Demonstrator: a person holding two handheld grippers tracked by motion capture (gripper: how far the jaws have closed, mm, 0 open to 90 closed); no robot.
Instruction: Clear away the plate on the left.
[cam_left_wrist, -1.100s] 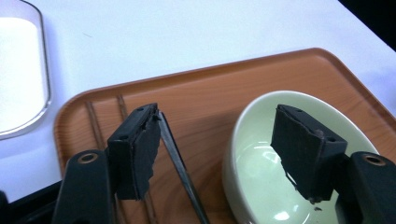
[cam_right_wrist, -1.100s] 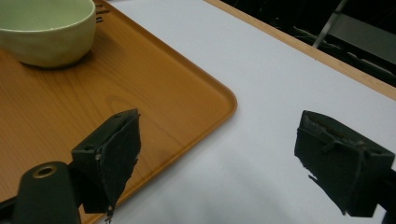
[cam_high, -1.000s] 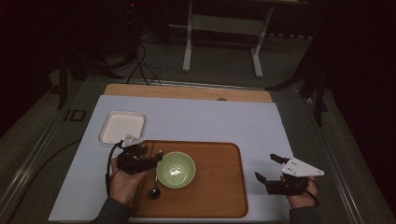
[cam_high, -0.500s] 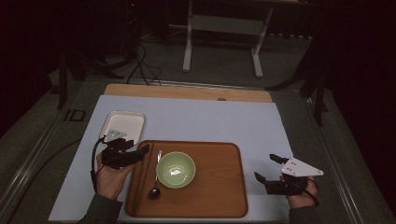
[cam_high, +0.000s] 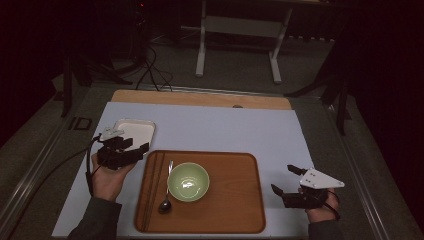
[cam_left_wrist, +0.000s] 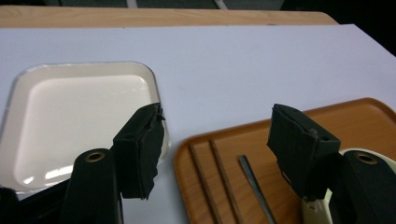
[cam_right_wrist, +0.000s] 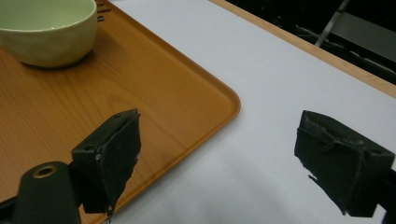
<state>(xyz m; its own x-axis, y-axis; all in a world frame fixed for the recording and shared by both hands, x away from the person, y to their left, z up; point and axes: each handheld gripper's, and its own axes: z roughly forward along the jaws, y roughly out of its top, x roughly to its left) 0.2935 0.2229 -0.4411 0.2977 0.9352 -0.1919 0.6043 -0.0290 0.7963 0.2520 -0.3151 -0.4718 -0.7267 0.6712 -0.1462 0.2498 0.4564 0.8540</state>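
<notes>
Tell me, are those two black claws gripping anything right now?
No. The left gripper is open above the edge of the wooden tray, and the right gripper is open beside the tray; nothing sits between either pair of jaws.

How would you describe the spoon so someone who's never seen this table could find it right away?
Start at the wooden tray on the pale table mat. Left of the green bowl lie three long, thin pieces. The spoon is the one nearest the bowl, metal, with a rounded dark bowl at its near end, unlike the two plain dark chopsticks beside it.

Pale green bowl (cam_high: 188, 181) on an orange-brown wooden tray (cam_high: 235, 200) — white dish (cam_high: 134, 131) — black jaws.
</notes>
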